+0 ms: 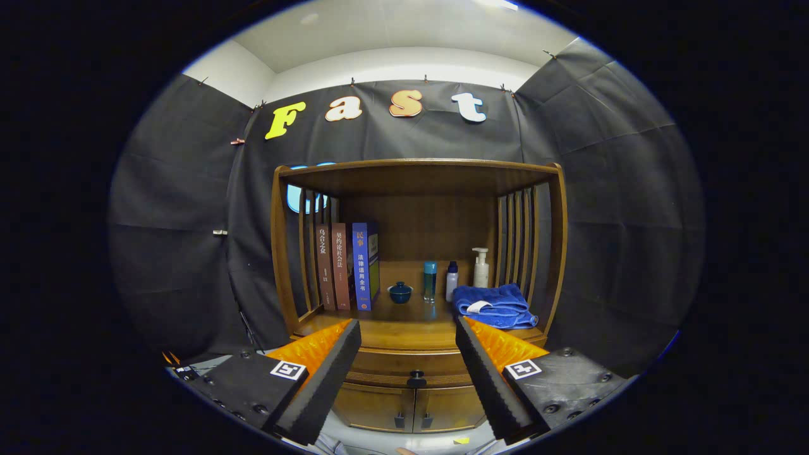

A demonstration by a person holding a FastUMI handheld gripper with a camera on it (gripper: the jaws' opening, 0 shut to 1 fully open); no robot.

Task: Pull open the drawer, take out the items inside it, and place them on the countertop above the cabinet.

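Hovering wide open and empty — gripper (407, 341) facing the drawer (411, 365), knob (416, 378) lying straight ahead between the fingers, just below their line, still apart.

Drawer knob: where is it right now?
In the gripper view, the drawer knob sits ahead between the open gripper fingers, below the countertop, above the two cabinet doors.
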